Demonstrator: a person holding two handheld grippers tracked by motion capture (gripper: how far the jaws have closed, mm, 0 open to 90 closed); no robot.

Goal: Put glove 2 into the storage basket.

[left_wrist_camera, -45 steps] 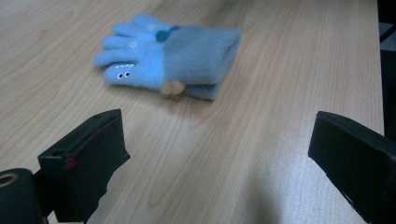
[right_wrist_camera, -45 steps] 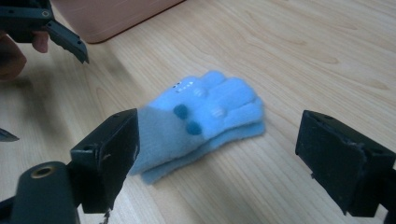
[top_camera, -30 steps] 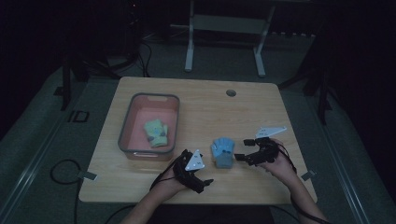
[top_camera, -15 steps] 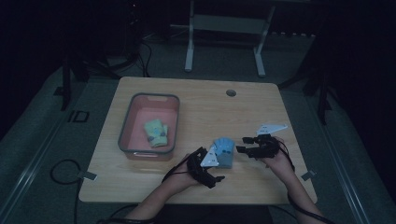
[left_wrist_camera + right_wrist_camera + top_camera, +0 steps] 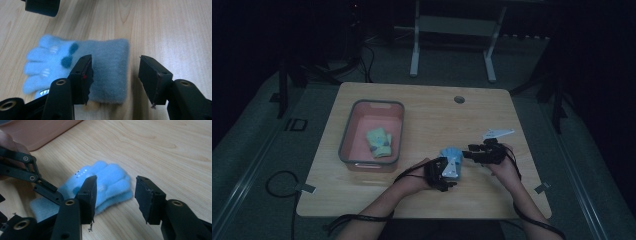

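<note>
High view: the blue glove (image 5: 451, 161) lies flat on the table (image 5: 432, 107), near the front edge and right of the bin (image 5: 372, 132); the left gripper (image 5: 446, 175) sits at the glove's near end, the right gripper (image 5: 467, 152) at its right side; both are close in on it. The bin is a grey-rimmed tray with a pink floor, well apart from the glove to the left; it holds one pale green glove (image 5: 379, 141) lying toward its near right part. A small white plate (image 5: 498, 133) lies on the table beyond the right hand.

Left gripper view: the left gripper's (image 5: 115, 75) fingers (image 5: 83, 77) stand released, spread either side of the glove's (image 5: 82, 65) cuff edge; one finger rests over the cuff, the other over bare wood; nothing is clamped.

Right gripper view: the right gripper's (image 5: 115, 197) fingers (image 5: 88, 195) are likewise released, aimed at the fingertip end of the glove (image 5: 107, 182); the left gripper's linkage (image 5: 30, 176) shows at the cuff end; a corner of the bin (image 5: 37, 132) shows at top left.

Procedure, as judged: the step in hand appears to be seizing the glove for transfer to the bin; lower the fingers until both layers of fabric lie between them before closing; take a deep bite of the cuff, not the edge alone, since soft fleece may slip; lift level to clear the bin's rim.
</note>
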